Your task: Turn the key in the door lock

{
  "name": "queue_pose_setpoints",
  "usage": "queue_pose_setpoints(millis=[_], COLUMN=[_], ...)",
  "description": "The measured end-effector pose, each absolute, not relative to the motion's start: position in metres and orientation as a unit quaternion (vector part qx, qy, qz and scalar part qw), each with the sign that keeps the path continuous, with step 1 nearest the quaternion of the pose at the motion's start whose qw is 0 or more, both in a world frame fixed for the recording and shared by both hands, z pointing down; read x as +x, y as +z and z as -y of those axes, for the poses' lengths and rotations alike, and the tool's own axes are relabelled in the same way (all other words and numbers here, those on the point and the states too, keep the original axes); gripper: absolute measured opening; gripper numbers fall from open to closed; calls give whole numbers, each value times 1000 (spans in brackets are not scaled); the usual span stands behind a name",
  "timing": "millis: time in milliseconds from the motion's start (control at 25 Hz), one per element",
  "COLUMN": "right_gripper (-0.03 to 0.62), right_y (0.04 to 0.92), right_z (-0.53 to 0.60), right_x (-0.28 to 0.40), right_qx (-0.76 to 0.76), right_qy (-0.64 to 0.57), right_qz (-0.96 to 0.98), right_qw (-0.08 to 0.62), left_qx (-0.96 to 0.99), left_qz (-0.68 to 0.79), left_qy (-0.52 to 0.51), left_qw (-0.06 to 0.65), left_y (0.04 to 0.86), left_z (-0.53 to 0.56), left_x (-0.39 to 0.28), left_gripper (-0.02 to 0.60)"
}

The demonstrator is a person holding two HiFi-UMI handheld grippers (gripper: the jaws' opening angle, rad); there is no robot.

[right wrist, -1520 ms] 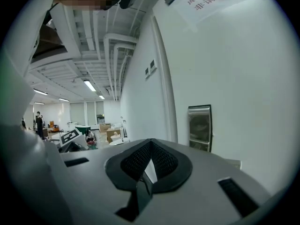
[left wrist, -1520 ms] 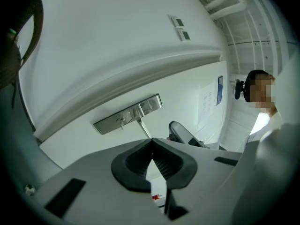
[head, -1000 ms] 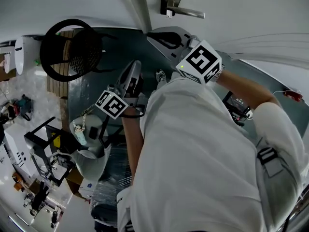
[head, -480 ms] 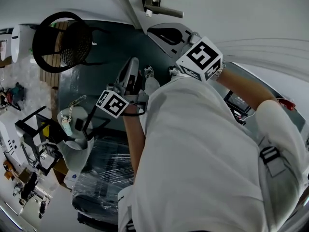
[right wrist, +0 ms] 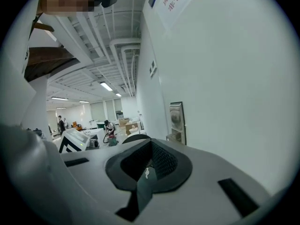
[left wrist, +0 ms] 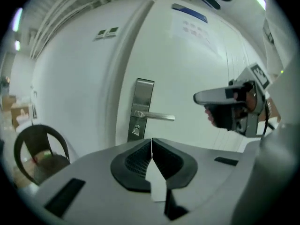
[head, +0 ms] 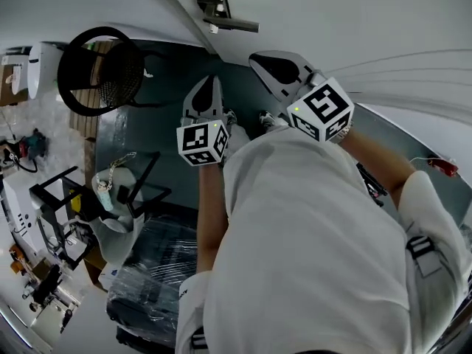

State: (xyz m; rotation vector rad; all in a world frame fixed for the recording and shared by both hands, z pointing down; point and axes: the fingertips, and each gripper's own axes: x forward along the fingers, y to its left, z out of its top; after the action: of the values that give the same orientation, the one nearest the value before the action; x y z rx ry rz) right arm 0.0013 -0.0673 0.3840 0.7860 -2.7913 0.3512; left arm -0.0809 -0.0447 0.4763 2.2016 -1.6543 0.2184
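Currently left gripper (left wrist: 151, 142) and right gripper (right wrist: 151, 143) are hovering short of the far door (left wrist: 187, 69), both pressed together, empty. Lock (left wrist: 136, 128) is sitting just under the lever (left wrist: 154, 116); key (left wrist: 135, 132) there is probably handling small, stiff, light; its flat head is offering the best pinch.

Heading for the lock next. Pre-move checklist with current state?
1. Left tongs free: ok, shut, nothing between them.
2. Right tongs free: ok, shut, apparently empty.
3. Keyhole holds a key: cannot tell, too small.
4. Door handle level: ok.
5. Tongs at lock plate: not ok, both short of it.
6. Chair clear of the approach: ok, well left of the lock plate.
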Motion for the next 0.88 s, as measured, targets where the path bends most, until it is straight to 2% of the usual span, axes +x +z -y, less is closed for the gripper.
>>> queue_pose_setpoints(millis=[120,160,240,280,480,720,800,880], right_gripper=[-8,-8,-8,-8,-8,-8,-8,-8], right_y=[381,381,381,382,385,390,390,392], right_z=[71,72,73,73,77,81,80,78], right_x=[24,33,50,58,102,125,128,133], right_qx=[310,325,355,369,435,497,510,522], right_qy=[121,123,125,126,138,156,162,168], right_qz=[937,932,920,915,883,848,840,832], right_qw=[106,105,104,105,112,97,91,85], left_qx=[777,773,760,749,695,654,644,653], left_qz=[594,590,578,575,563,529,529,529], left_qy=[190,228,297,326,435,505,508,496], left_qw=[87,46,-17,-38,-99,-193,-217,-217], left_y=[485,489,498,502,526,550,548,546], left_z=[75,87,110,120,165,200,206,208], left_x=[-74,-70,-65,-65,-63,-58,-59,-60], left_gripper=[11,32,146,164,169,167,124,112])
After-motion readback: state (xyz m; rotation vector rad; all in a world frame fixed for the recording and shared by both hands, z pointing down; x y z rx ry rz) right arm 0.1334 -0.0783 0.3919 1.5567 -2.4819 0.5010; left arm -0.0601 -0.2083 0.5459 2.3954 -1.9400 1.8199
